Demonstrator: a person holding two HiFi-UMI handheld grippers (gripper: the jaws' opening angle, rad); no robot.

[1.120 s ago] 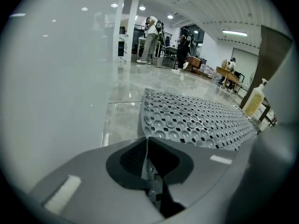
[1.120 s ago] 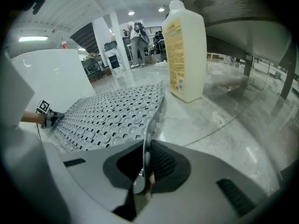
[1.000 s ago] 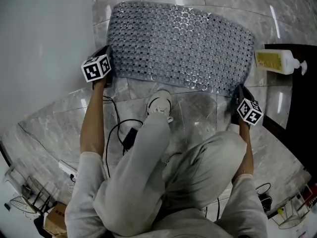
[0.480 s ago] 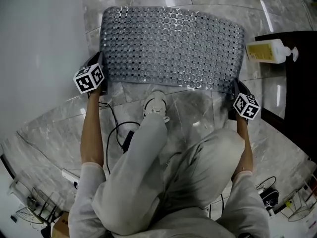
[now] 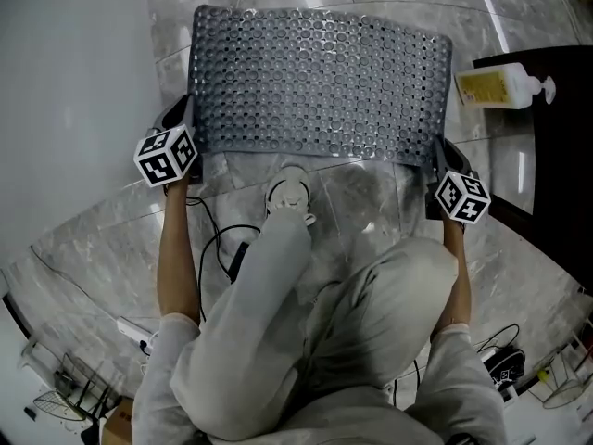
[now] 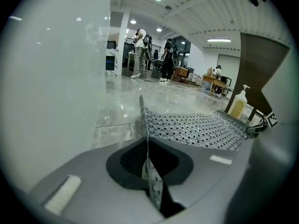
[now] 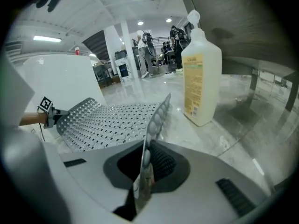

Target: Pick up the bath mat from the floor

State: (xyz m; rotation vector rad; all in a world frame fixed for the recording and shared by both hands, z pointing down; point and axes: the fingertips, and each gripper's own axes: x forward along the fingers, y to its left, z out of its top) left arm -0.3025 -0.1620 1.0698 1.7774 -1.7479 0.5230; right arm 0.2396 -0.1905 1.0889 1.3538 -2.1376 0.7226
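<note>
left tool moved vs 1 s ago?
Yes. The left tool, shut on the bath mat, has risen: it looks larger and sits lower in frame, closer to level with the shoe.

The translucent grey bath mat (image 5: 320, 82), a rounded rectangle studded all over with round holes and suckers, is lying spread out wide and is being held up off the marble floor (image 5: 371, 202) along its near edge, each near corner pinched upright in the tongs of the left gripper (image 6: 148, 169) and the right gripper (image 7: 144, 171).
</note>
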